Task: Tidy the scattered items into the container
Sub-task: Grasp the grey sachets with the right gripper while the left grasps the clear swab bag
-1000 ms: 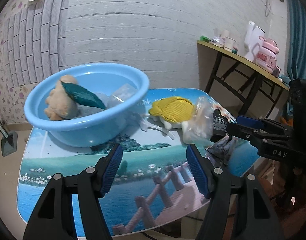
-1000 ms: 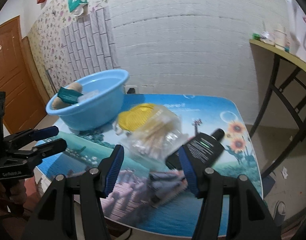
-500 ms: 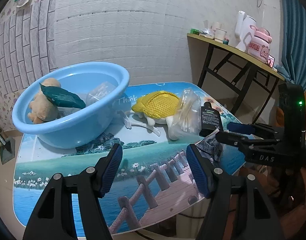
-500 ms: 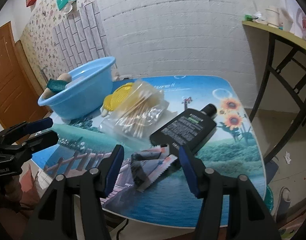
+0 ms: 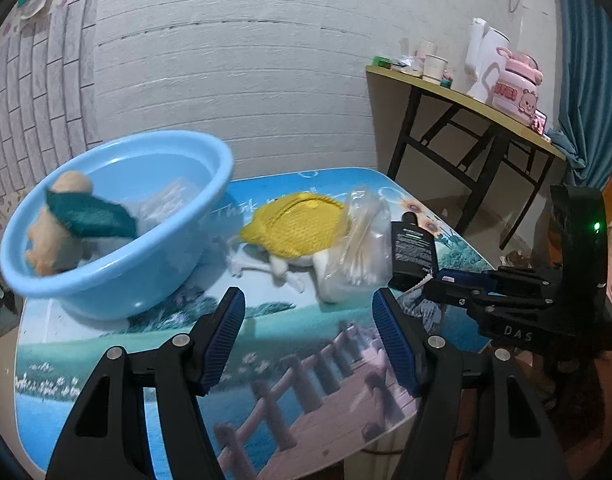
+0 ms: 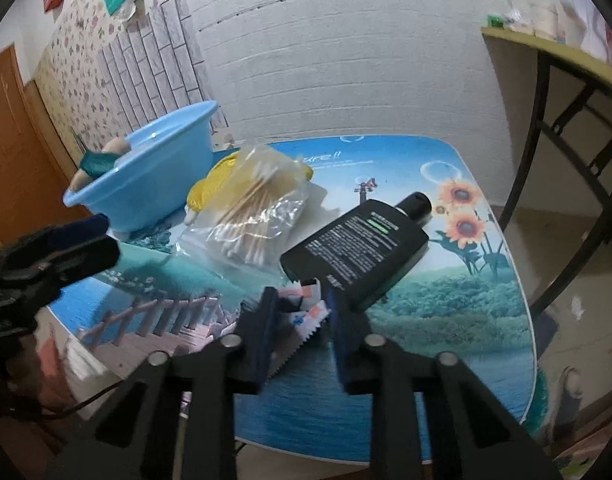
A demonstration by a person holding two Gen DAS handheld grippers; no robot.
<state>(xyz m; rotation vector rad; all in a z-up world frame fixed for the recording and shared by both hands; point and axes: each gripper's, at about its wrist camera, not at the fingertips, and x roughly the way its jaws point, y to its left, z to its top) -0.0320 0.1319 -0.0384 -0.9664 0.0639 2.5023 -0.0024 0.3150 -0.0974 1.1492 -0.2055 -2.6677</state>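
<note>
A blue basin (image 5: 118,264) (image 6: 146,184) stands on the table's left and holds a tan plush toy (image 5: 54,232), a dark green packet (image 5: 90,212) and a clear bag. Beside it lie a yellow turtle toy (image 5: 298,228), a bag of cotton swabs (image 6: 254,208) (image 5: 361,248) and a black bottle (image 6: 357,248) (image 5: 413,248). Small sachets (image 6: 302,312) lie near the front edge. My right gripper (image 6: 300,304) has its jaws narrowed around the sachets; it shows from the side in the left wrist view (image 5: 437,280). My left gripper (image 5: 307,336) is open and empty above the table.
The picture-printed table (image 6: 445,312) ends close in front of both grippers. A yellow-topped folding table (image 5: 465,104) with cups and a pink jug stands at the right by a white wall. A wooden door (image 6: 10,152) is at the far left.
My right gripper has moved down onto the sachets and its jaws have closed in around them. My left gripper has stayed open, shifting only slightly.
</note>
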